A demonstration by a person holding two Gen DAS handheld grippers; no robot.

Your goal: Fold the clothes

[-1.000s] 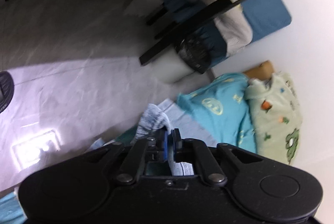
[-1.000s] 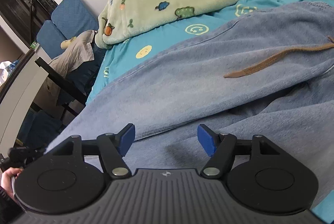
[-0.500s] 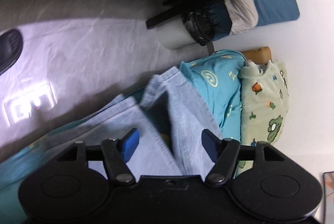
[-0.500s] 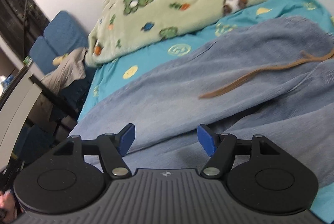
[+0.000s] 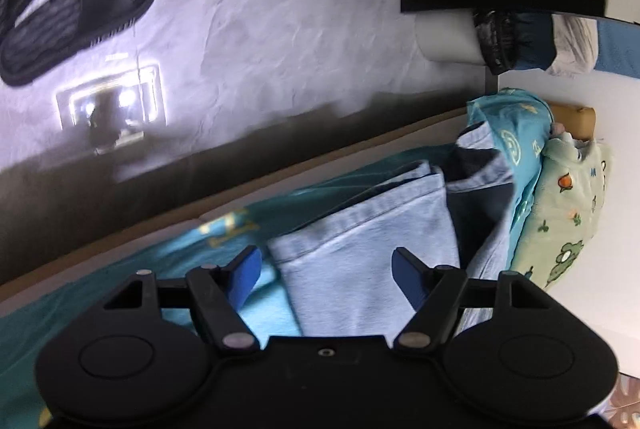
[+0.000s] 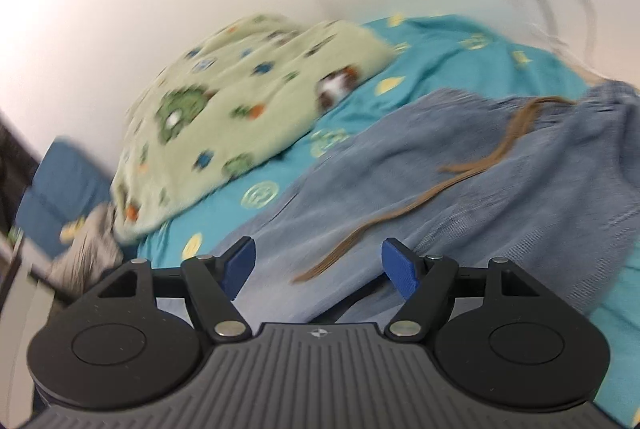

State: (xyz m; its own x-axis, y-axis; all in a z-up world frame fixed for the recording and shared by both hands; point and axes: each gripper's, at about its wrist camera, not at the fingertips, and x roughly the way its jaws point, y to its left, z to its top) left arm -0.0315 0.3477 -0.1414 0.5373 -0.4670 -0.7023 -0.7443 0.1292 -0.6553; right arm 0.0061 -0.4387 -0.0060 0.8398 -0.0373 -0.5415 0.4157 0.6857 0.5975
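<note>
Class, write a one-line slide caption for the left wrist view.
Open left tool hovers over light blue trousers on a turquoise bedsheet.

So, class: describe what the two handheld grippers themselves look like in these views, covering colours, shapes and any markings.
Both have black linkage arms with silver pivot pins and blue finger pads. The left gripper has a smooth black body with round discs. The right gripper has a ribbed grey body with a small emblem. No cables or sleeves show.

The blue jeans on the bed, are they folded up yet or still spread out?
Still spread out. The jeans lie long across the teal sheet, their legs side by side with the cuffs free, drawstring loose on top.
</note>
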